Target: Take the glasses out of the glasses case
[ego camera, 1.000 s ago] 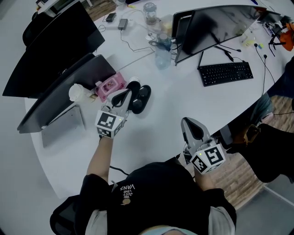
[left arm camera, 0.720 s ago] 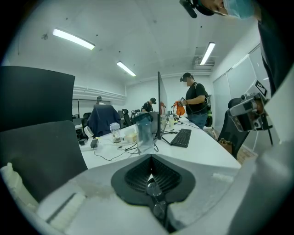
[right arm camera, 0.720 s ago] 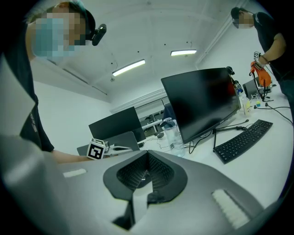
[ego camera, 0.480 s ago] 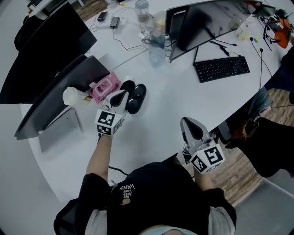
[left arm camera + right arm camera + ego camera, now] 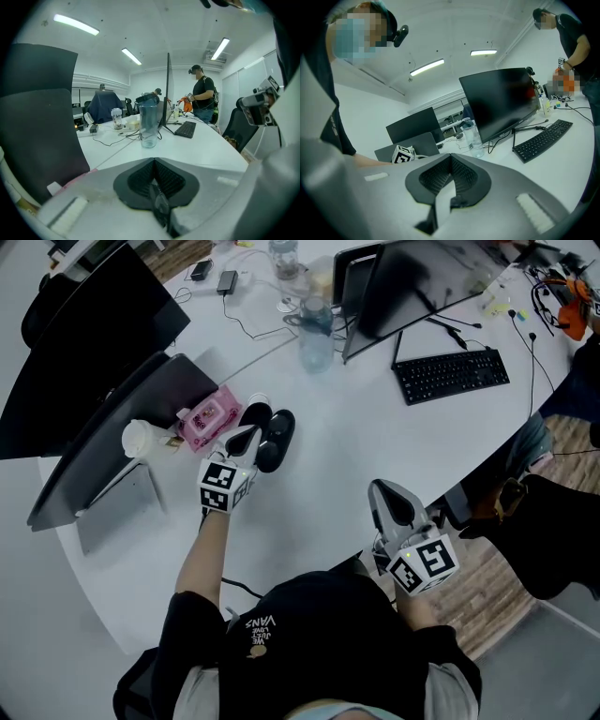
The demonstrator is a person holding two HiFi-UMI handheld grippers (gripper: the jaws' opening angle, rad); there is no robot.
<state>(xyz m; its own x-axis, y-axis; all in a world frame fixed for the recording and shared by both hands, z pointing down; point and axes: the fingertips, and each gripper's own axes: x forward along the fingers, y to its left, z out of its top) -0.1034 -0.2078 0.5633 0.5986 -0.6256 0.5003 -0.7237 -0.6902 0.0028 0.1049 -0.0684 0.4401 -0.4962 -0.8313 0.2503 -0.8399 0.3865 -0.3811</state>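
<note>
The black glasses case (image 5: 269, 432) lies open on the white table (image 5: 356, 456), its two oval halves side by side. My left gripper (image 5: 247, 435) is at the case's left half, its tips over the case rim. In the left gripper view the left gripper (image 5: 153, 161) is shut, with a thin lens and rim of the glasses (image 5: 161, 208) clamped between the pads. The rest of the glasses is hidden. My right gripper (image 5: 382, 487) hovers near the table's front edge, far from the case. In the right gripper view the right gripper (image 5: 451, 157) is shut and holds nothing.
A pink box (image 5: 208, 416) and a white cup (image 5: 139, 439) sit just left of the case, by a dark slanted screen (image 5: 112, 442). A water bottle (image 5: 315, 329), a monitor (image 5: 422, 287) and a keyboard (image 5: 452, 376) stand further back. A person (image 5: 202, 98) stands beyond the table.
The head view has drifted slightly, so everything sits a little lower and to the left. Both grippers keep their places relative to the case and the table edge.
</note>
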